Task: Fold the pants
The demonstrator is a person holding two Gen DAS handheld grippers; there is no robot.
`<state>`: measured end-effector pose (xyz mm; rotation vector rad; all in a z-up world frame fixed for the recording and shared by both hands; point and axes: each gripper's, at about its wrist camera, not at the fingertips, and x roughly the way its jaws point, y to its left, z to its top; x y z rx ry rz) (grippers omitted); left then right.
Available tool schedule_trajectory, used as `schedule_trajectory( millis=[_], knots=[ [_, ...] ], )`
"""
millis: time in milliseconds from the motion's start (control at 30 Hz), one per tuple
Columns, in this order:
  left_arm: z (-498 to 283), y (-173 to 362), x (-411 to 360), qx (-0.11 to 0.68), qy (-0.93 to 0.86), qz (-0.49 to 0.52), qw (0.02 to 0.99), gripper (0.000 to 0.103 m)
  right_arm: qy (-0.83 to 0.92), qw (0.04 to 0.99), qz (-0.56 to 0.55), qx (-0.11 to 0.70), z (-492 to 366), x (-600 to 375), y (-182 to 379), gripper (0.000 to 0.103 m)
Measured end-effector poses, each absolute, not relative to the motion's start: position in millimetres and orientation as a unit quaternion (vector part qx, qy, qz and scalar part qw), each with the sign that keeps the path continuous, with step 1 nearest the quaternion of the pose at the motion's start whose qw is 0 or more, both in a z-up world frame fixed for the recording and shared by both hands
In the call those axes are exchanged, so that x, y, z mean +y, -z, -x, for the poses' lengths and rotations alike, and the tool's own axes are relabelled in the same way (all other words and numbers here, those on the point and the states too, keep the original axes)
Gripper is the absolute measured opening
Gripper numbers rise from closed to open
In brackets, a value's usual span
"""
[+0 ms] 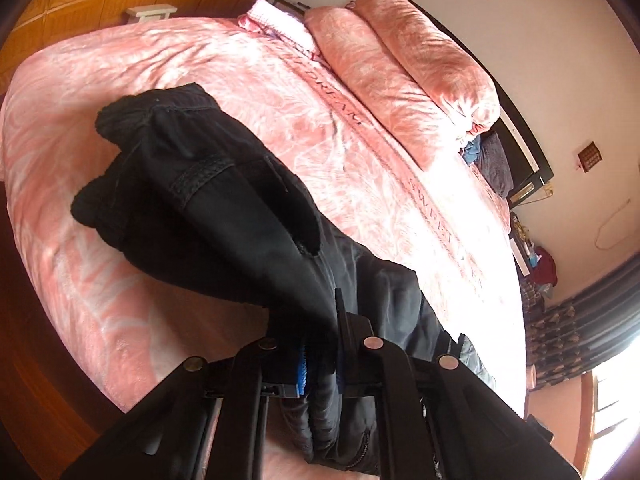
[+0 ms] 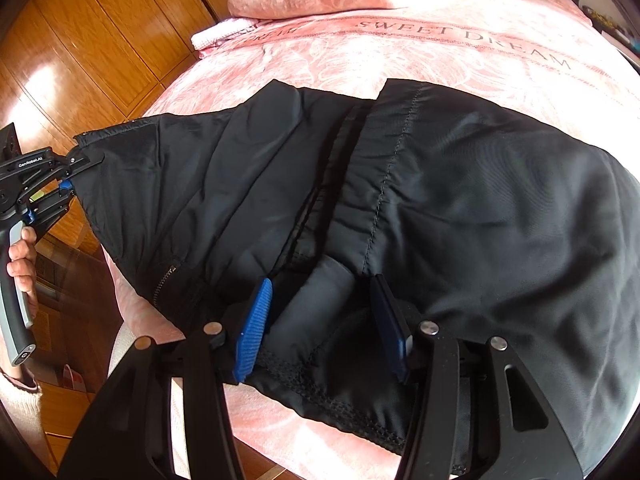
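Black padded pants (image 1: 224, 208) lie across a pink bed (image 1: 100, 92). In the left wrist view they run from my left gripper (image 1: 324, 344) toward the far side, and that gripper is shut on a bunched edge of them. In the right wrist view the pants (image 2: 480, 200) spread wide, and the left gripper (image 2: 74, 172) holds one corner lifted off the bed's left edge, a person's hand (image 2: 20, 256) on its handle. My right gripper (image 2: 322, 320) has a thick fold of the near hem filling the gap between its blue pads (image 2: 256, 328).
A folded pink quilt (image 1: 420, 80) and a pale towel (image 1: 280, 24) lie at the head of the bed (image 2: 400, 52). A wooden wardrobe (image 2: 80, 40) stands close beside the bed. Dark curtains (image 1: 580, 320) and a cluttered bedside stand lie beyond the far side.
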<state>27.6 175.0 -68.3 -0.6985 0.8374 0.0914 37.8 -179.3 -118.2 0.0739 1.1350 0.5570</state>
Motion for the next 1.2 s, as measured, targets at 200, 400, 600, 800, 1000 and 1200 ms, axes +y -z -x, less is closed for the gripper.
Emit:
schedule_trajectory(
  millis=[200, 400, 600, 800, 1000, 1200],
  knots=[
    [-38.3, 43.0, 118.7, 0.387, -0.004, 0.254, 0.886, 0.010, -0.262, 0.804, -0.067, 0.530, -37.9, -186.9, 114.8, 0.051],
    [-44.9, 36.3, 50.1, 0.397, 0.047, 0.146, 0.905, 0.011, -0.260, 0.804, -0.084, 0.528, -36.6, -195.6, 110.7, 0.050],
    [-43.4, 52.2, -6.8, 0.424, 0.079, 0.035, 0.902, 0.013, -0.253, 0.808, -0.096, 0.524, -35.8, -207.4, 105.9, 0.051],
    [-42.3, 58.0, -40.4, 0.437, 0.089, -0.039, 0.894, 0.019, -0.245, 0.815, -0.098, 0.517, -36.4, -217.4, 99.9, 0.052],
    [-46.5, 61.6, -74.5, 0.469, 0.131, -0.100, 0.867, 0.025, -0.235, 0.819, -0.105, 0.513, -39.2, -228.3, 97.3, 0.052],
    [-48.1, 63.7, -78.1, 0.495, 0.189, -0.066, 0.846, 0.028, -0.224, 0.823, -0.106, 0.511, -41.8, -238.5, 95.8, 0.053]
  ],
)
